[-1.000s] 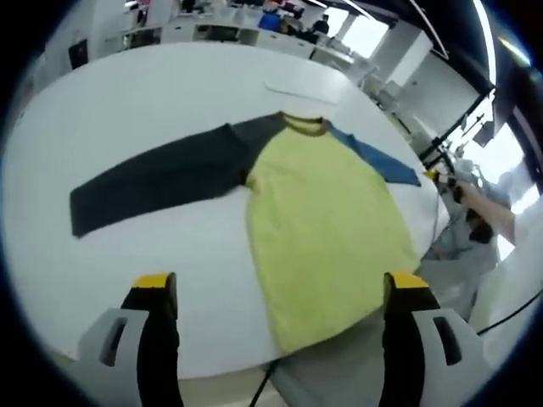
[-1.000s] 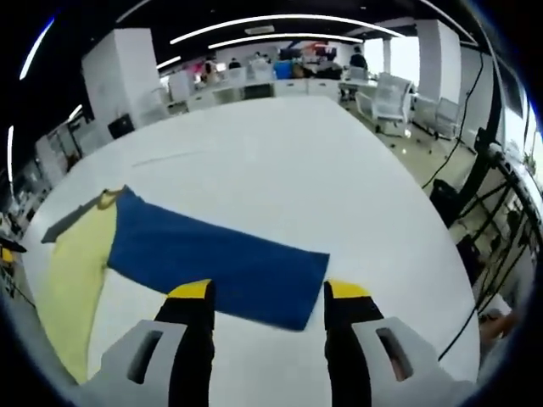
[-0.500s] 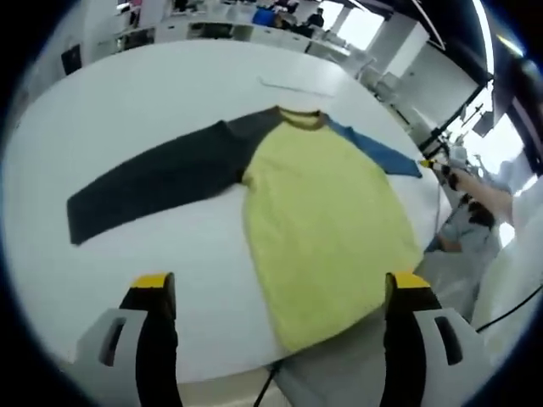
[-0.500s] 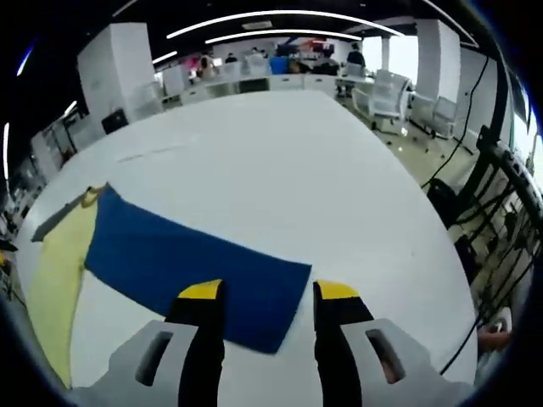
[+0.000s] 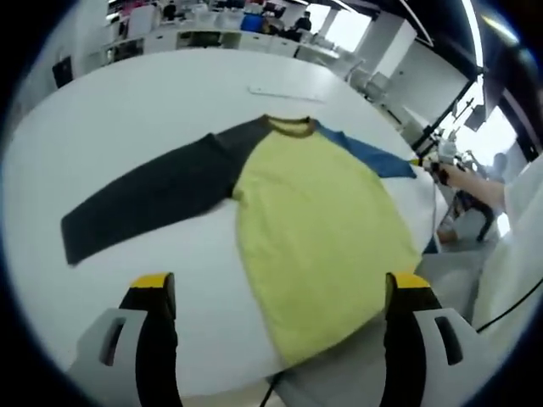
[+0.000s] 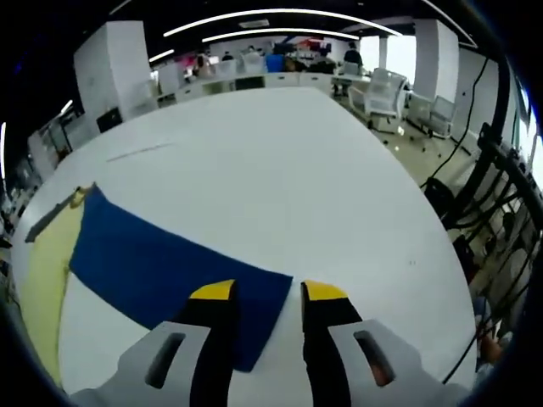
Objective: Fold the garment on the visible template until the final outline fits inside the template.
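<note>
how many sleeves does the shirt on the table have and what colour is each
2: a dark grey sleeve stretched flat to the left of the yellow body in the left gripper view, and a blue sleeve with its cuff between the right claw's jaws.

Blue sleeve cuff behind right tool

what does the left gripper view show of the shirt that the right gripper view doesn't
Left gripper view alone: the dark grey sleeve stretched out flat, the whole yellow body down to its hem at the table edge, and the left gripper with jaws wide apart.

Right gripper view alone: the blue sleeve's full length, its cuff end lying between the narrowed jaws of the right gripper.

Both: the white table, the collar, and part of the yellow and blue cloth.
</note>
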